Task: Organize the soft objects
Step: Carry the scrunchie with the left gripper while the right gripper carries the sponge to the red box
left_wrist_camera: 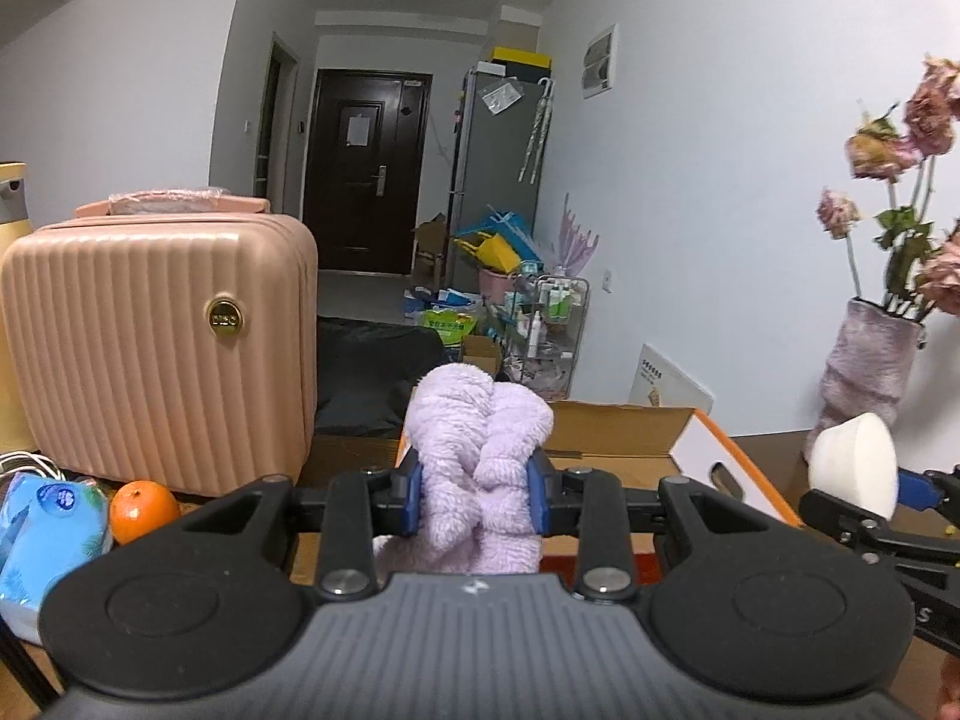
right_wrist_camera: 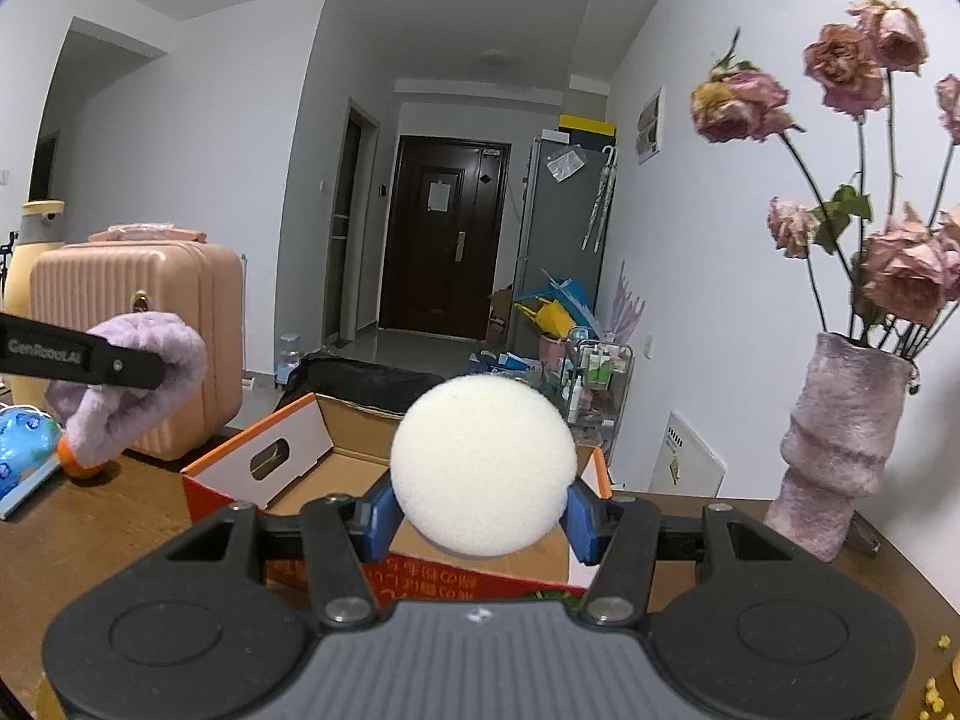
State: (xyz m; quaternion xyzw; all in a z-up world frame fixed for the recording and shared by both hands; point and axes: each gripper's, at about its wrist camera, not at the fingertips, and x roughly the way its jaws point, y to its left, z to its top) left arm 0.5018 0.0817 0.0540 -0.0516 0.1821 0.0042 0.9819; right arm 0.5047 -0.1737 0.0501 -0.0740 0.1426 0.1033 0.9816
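Two grippers are both loaded and raised above the brown table (right_wrist_camera: pixel 120 516). Left gripper (left_wrist_camera: pixel 477 489): blue pads clamped on a lilac fluffy cloth (left_wrist_camera: pixel 480 450), which bulges upward between the fingers and hangs below them. Right gripper (right_wrist_camera: pixel 480 516): pads pressed against both sides of a white foam ball (right_wrist_camera: pixel 483 465), held just above the near edge of the open cardboard box (right_wrist_camera: pixel 336 450). The box sits on the table with its flaps up, orange and white outside; its interior appears bare on the visible part, though the ball hides much of it. In the left wrist view the ball (left_wrist_camera: pixel 855 462) lies to the right of the cloth, the box (left_wrist_camera: pixel 624 432) between and beyond them. Far left on the table: a pink ribbed case (left_wrist_camera: pixel 162 348), an orange (left_wrist_camera: pixel 143 510) near it, and a blue packet (left_wrist_camera: pixel 48 528) beside the orange. Far right: a mauve vase (right_wrist_camera: pixel 840 450) with dried roses.
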